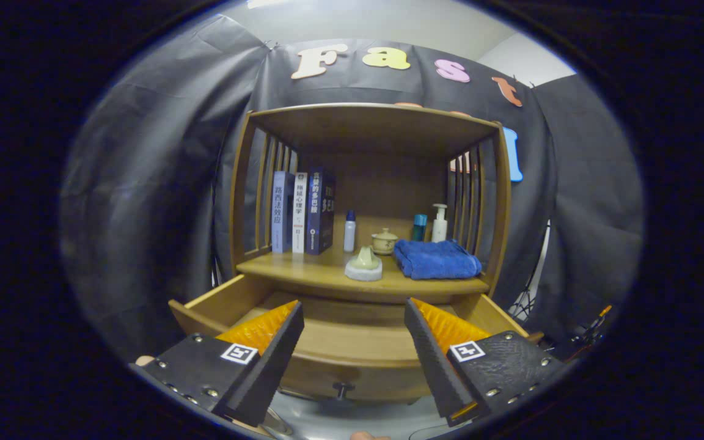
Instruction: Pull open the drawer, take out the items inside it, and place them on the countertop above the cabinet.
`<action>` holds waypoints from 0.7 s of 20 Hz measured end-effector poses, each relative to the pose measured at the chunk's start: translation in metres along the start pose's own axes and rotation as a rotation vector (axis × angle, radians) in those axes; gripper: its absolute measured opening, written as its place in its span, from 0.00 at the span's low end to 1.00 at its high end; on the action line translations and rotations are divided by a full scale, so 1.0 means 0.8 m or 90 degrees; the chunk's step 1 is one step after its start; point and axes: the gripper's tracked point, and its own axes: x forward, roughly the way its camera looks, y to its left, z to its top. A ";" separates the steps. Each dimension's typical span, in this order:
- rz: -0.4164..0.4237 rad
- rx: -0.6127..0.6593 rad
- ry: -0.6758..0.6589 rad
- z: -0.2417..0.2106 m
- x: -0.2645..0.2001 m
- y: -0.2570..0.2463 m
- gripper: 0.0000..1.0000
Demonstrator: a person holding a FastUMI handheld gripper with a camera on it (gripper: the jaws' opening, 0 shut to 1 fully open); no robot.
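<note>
Drawer (352, 342) stands pulled out below the worktop (303, 272), seemingly empty, though its floor is partly hidden. Hand-held gripper (354, 318) hangs open above it, holding nothing. Towel (436, 259) lies on the worktop.

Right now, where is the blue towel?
In the gripper view, the blue towel lies folded on the countertop, right of the small teapot, beyond the open gripper.
</note>
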 end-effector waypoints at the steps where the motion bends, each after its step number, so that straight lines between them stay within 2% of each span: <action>1: 0.000 -0.002 0.009 -0.011 -0.006 0.004 0.99; 6: 0.000 -0.008 0.066 -0.068 -0.021 0.013 0.99; 14: -0.028 -0.003 0.087 -0.097 0.015 -0.001 0.99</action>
